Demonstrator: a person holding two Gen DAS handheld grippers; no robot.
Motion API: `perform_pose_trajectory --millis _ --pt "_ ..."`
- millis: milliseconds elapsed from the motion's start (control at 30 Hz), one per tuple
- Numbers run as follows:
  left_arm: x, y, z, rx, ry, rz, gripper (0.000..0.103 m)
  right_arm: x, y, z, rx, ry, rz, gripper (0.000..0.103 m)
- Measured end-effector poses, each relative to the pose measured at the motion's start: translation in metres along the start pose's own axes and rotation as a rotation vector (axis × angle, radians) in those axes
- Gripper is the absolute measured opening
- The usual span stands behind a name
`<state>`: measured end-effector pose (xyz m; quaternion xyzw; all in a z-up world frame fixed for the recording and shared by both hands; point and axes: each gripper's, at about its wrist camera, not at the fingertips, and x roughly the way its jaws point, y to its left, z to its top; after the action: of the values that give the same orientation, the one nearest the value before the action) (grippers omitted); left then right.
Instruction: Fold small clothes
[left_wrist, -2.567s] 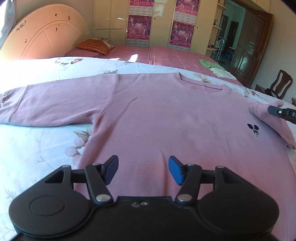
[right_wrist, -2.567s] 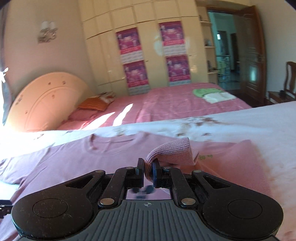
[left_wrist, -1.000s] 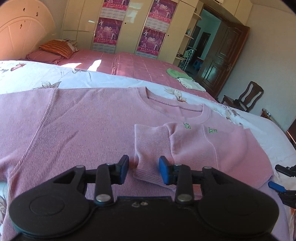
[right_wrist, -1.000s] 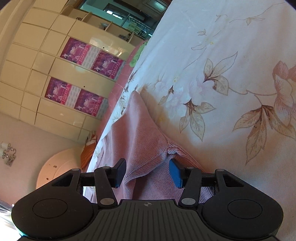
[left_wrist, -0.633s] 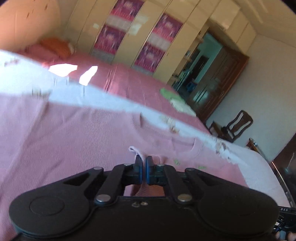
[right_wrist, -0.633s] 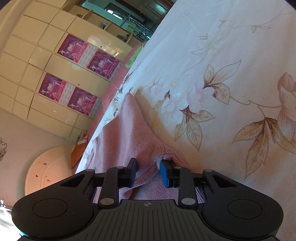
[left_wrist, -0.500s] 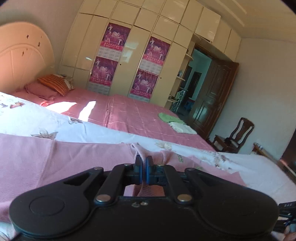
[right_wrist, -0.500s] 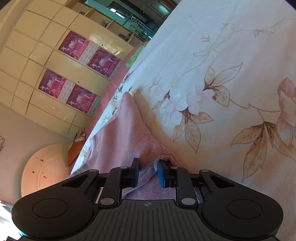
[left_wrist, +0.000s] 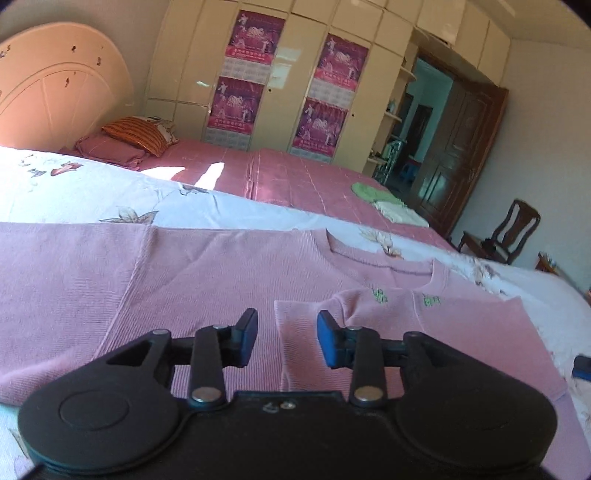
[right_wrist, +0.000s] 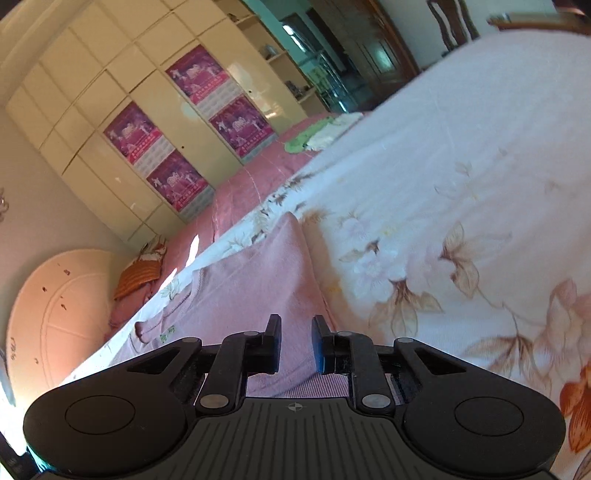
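Both grippers, left gripper (left_wrist: 287, 338) and right gripper (right_wrist: 294, 343), parted over pink sweater (left_wrist: 207, 280).

One pink sweater (left_wrist: 207, 280) lies on the floral sheet (left_wrist: 74, 192), with one sleeve (left_wrist: 306, 332) folded over its front at about 5 o'clock in the left wrist view. Two small green marks (left_wrist: 378, 294) show on it near the neckline. Two tools appear: the left tool (left_wrist: 286, 334) and the right tool (right_wrist: 294, 341), each with two fingers. Four purple posters (left_wrist: 236, 107) hang on the wardrobe doors at 12 o'clock. One striped orange pillow (left_wrist: 135, 134) sits at 10 o'clock, one headboard (left_wrist: 55, 99) stands behind it, and one wooden chair (left_wrist: 506, 232) stands at 3 o'clock. Two folded cloths lie on the pink bedspread (left_wrist: 288, 181): one green cloth (left_wrist: 365, 191) and one pale cloth (left_wrist: 397, 214).
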<state>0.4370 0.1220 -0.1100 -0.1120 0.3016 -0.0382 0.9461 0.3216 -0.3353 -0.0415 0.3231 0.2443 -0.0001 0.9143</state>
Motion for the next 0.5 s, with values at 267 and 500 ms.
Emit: perform_pose_trajectory --millis 267,500 --pt "-0.002 -0.016 -0.004 0.056 -0.016 -0.030 0.040 0.042 0.003 0.003 -0.141 0.062 -0.090 0.003" --pt "0.030 -0.050 -0.006 0.176 0.082 -0.037 0.061 0.094 0.013 0.019 -0.219 0.131 -0.080 0.002"
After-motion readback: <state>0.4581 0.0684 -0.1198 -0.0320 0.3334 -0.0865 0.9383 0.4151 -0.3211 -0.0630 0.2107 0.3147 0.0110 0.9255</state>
